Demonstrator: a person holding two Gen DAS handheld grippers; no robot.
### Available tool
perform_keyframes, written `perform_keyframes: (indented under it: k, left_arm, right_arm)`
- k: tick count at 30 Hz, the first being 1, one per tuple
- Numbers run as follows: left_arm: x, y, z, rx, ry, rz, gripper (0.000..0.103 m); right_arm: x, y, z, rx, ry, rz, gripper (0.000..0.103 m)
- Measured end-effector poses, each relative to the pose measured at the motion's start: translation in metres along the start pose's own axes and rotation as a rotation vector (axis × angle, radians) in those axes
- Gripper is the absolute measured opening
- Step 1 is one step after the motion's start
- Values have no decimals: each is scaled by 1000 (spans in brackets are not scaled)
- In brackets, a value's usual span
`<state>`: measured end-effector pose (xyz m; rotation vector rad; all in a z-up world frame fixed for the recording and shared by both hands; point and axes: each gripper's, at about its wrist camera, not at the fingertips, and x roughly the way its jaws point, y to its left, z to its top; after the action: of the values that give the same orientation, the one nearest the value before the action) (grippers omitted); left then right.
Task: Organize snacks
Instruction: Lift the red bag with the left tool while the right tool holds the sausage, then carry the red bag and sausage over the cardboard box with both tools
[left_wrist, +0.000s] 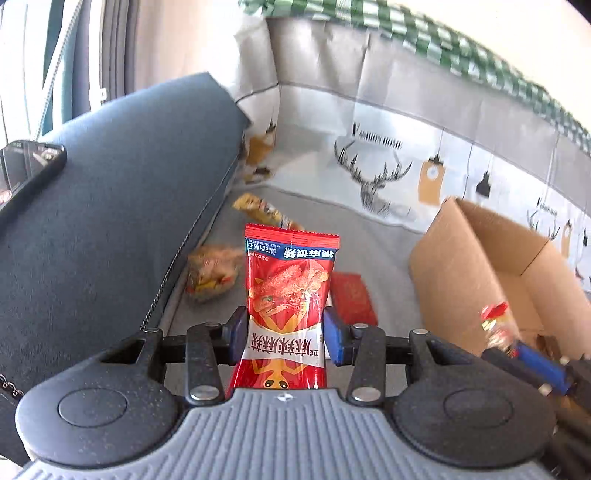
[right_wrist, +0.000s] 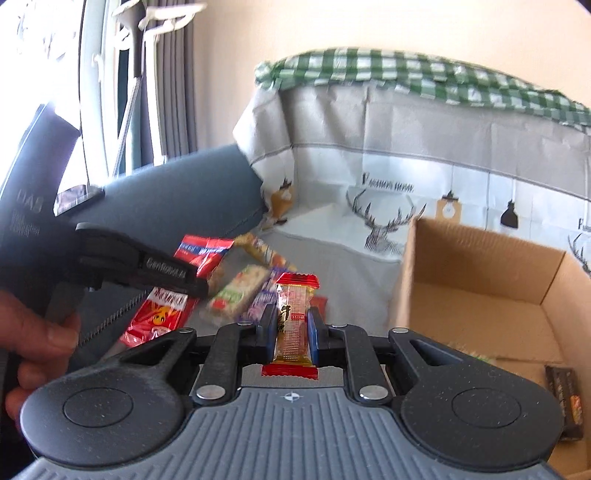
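My left gripper (left_wrist: 286, 334) is shut on a tall red snack packet (left_wrist: 288, 288), which stands upright between the blue pads above the grey cloth. The right wrist view shows the same left gripper (right_wrist: 192, 286) at the left, carrying that red packet (right_wrist: 159, 314). My right gripper (right_wrist: 291, 328) is shut on a thin golden-brown snack bar (right_wrist: 291, 321) with red ends, held upright. An open cardboard box (right_wrist: 480, 295) stands just to the right of both grippers; its near wall (left_wrist: 461, 266) also shows in the left wrist view.
Loose snacks lie on the grey cloth: a yellow packet (left_wrist: 258, 210), an orange bag (left_wrist: 210, 273), a flat red packet (left_wrist: 352, 299), a green-white packet (right_wrist: 240, 291). A dark bar (right_wrist: 563, 398) lies in the box. A blue-grey cushion (left_wrist: 110, 203) with a phone (left_wrist: 29, 166) rises at left.
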<state>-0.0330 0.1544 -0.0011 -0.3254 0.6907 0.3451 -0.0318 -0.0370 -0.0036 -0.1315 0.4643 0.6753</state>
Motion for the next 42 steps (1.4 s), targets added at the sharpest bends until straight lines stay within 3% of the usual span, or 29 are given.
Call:
perform_keyframes:
  k: [8,14,20,32,42]
  left_arm:
    - [-4,-13,4,-12,-32,-49,47]
    - [-5,-27,3,-1,-36,-85,47]
    - [-5,-41,5,7,-48,-113,47]
    - [0,-87,10,26,-79,-183,47]
    - [-1,-132,8,86,-149,-250,47]
  right_arm:
    - [-23,-42,40,34,-69,0,18]
    - [-26,-81,60,1,-109,-55,18]
    - [-31,-122,49,92,-92,-139,18]
    - [-50,-159,34,66,-90,-231,18]
    - [-63,-188,23,75,-76,-294,18]
